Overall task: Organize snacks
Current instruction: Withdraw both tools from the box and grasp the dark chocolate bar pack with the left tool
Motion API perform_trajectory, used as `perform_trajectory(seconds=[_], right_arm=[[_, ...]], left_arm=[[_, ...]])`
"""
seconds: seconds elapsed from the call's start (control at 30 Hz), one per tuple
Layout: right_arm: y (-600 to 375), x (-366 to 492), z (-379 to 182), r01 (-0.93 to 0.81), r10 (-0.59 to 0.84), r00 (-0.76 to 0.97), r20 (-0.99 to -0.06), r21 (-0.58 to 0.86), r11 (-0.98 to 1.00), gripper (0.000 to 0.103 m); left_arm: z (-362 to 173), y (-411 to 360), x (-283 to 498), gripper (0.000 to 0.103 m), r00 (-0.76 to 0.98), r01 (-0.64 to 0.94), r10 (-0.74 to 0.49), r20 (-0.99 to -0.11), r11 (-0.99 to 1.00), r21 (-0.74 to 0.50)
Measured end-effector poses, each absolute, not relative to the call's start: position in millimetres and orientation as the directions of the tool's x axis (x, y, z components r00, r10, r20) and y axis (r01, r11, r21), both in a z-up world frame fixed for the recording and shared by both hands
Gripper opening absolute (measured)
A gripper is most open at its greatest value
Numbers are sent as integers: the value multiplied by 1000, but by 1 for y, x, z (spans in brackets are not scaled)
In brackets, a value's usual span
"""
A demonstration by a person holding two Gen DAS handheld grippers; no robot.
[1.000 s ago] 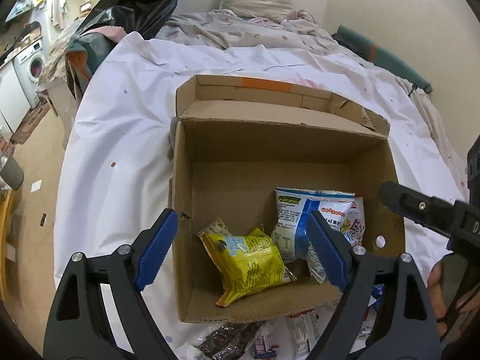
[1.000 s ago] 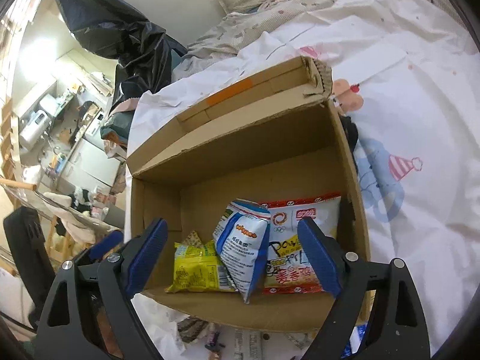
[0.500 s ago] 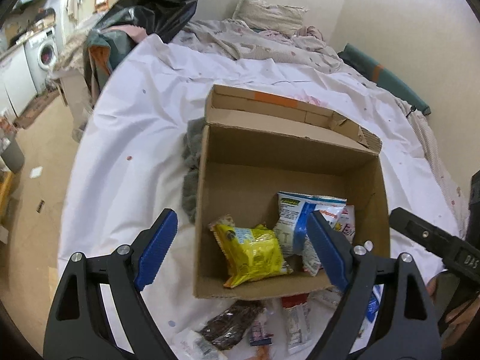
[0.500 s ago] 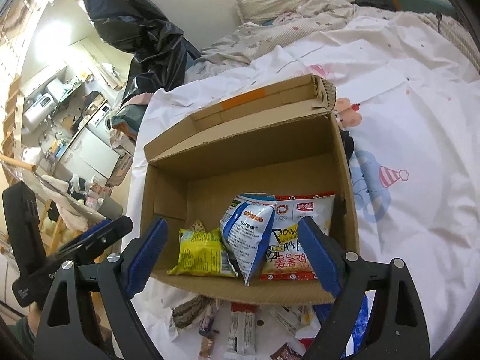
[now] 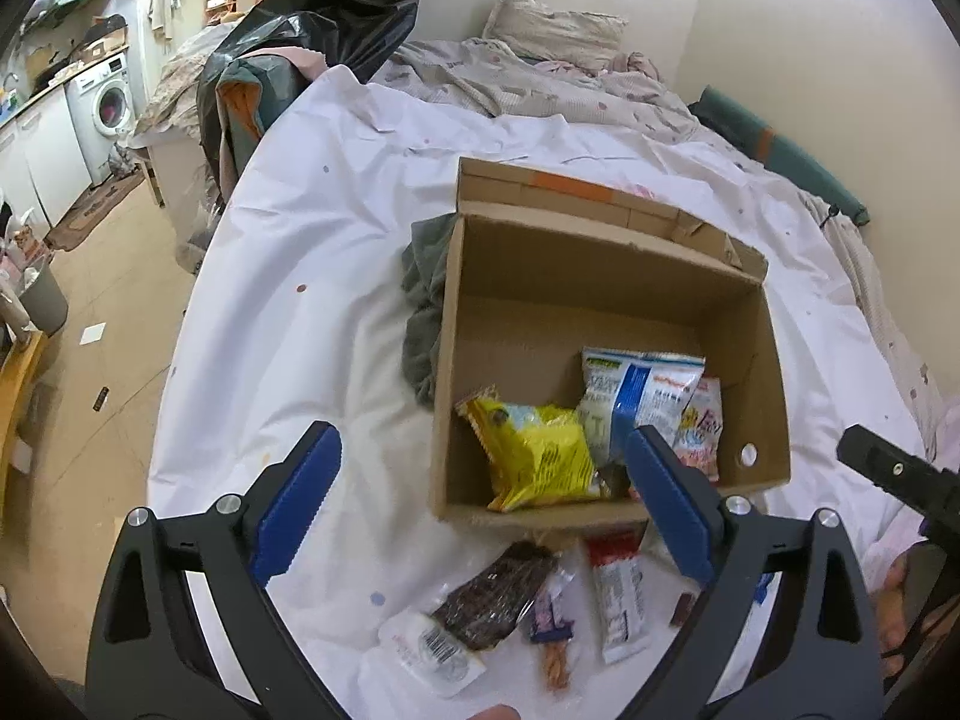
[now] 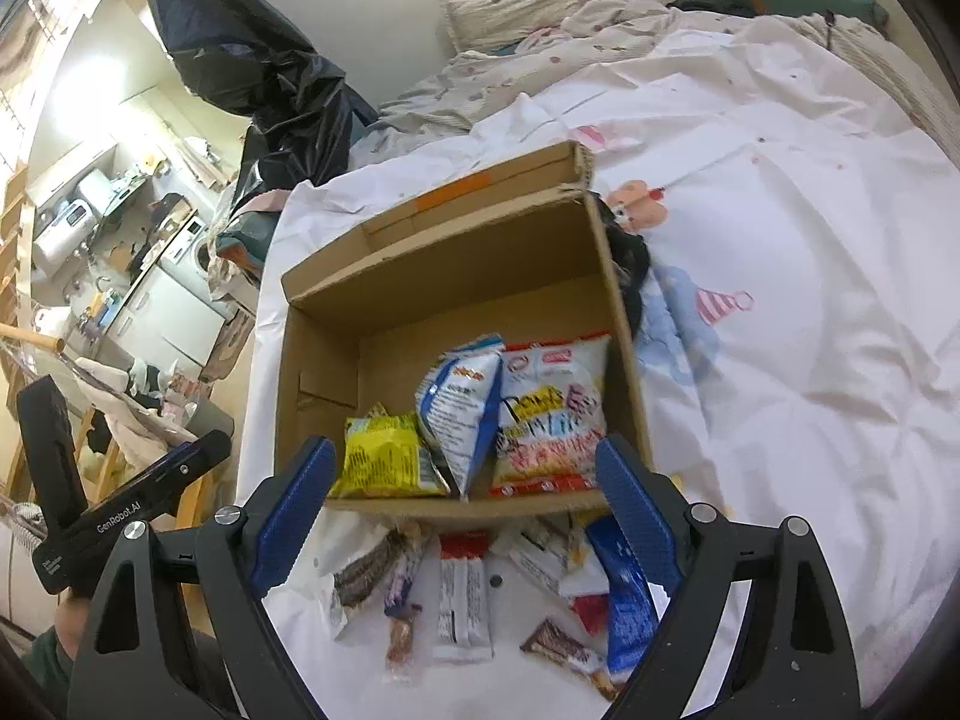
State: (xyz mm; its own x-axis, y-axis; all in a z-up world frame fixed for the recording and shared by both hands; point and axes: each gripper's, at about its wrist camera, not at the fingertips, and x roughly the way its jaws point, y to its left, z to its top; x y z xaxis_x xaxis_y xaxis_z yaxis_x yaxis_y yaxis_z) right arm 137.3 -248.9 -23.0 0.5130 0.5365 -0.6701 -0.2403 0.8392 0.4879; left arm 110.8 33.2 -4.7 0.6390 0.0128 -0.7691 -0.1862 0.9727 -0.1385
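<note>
An open cardboard box [image 5: 762,396] [image 6: 312,372] stands on the white bed sheet. Inside lie a yellow snack bag [image 5: 534,450] [image 6: 384,456], a blue-and-white bag [image 5: 636,384] [image 6: 462,402] and a white-and-red bag [image 6: 552,414]. Several small loose snacks lie on the sheet in front of the box, among them a dark brown bar [image 5: 492,594] [image 6: 360,570], a white-and-red bar [image 5: 618,594] [image 6: 462,594] and a blue packet [image 6: 624,588]. My left gripper [image 5: 480,510] is open and empty above the loose snacks. My right gripper [image 6: 465,510] is open and empty above them too.
A grey-green cloth [image 5: 426,300] lies against the box's left side. A black plastic bag [image 5: 324,18] and rumpled bedding with a pillow [image 5: 558,24] sit at the far end of the bed. The bed's left edge drops to the floor [image 5: 90,360].
Both grippers have pulled back and up from the box. The loose snacks in front of the box have come into view. Both stay open.
</note>
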Motion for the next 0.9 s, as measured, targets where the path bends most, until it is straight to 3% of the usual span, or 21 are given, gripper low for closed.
perform_trajectory(seconds=[0.4,0.77,0.9], right_arm=[[-276,109,-42,-159,499,492,-713,491,857,91],[-292,112,-52,-94,496,474,-727,518,850,91],[-292,111,-53,-97,493,464,-736,511,854,90]], left_arm=[[-50,62,98,94,455,-267,-24,-890,950,-162],[-126,7,114,94,161,-17,-101,-982,994,-105],[-146,-9,116,94,85,98,-74,-994,993,-66]])
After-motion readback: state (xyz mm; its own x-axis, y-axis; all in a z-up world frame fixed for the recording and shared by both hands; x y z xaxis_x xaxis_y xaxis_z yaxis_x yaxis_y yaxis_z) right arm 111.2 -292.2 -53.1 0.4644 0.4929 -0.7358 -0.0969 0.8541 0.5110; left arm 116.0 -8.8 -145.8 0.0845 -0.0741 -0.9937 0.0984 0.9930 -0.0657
